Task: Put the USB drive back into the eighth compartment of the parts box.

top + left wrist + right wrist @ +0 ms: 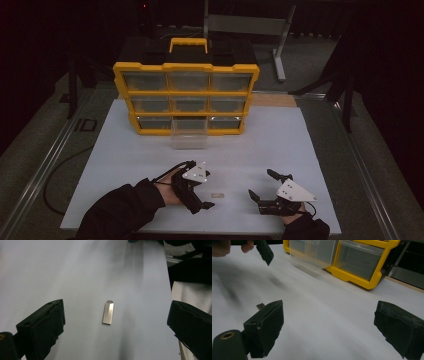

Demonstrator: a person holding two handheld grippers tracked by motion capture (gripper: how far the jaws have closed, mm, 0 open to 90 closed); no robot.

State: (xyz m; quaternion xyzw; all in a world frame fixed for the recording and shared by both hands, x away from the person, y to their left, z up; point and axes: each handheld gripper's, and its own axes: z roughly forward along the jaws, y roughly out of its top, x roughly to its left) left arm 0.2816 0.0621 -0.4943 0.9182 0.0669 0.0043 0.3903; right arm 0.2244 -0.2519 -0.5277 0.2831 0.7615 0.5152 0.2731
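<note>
White table [280, 145], dark room: one nine-drawer organizer [186, 98] at twelve o'clock, one drawer [189, 134] out. One USB stick [218, 195] between two wide-open grippers, left [206, 189] and right [260, 184].

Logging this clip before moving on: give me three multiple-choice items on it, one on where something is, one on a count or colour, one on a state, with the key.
1. Where does the metal piece lie?
A. in a drawer
B. on the white board, between the two grippers
C. on top of the organizer

2. How many drawer slots does the organizer's front have?
A. six
B. nine
C. twelve

3. How does the bottom middle drawer stand?
A. pulled out
B. pushed in flush
C. lying upside down by the grippers

Key: 1 B, the high view shows it on the board between the left gripper and the right gripper. 2 B, three rows of three. 3 A, the clear drawer juts out over the board while the rest sit flush.
</note>
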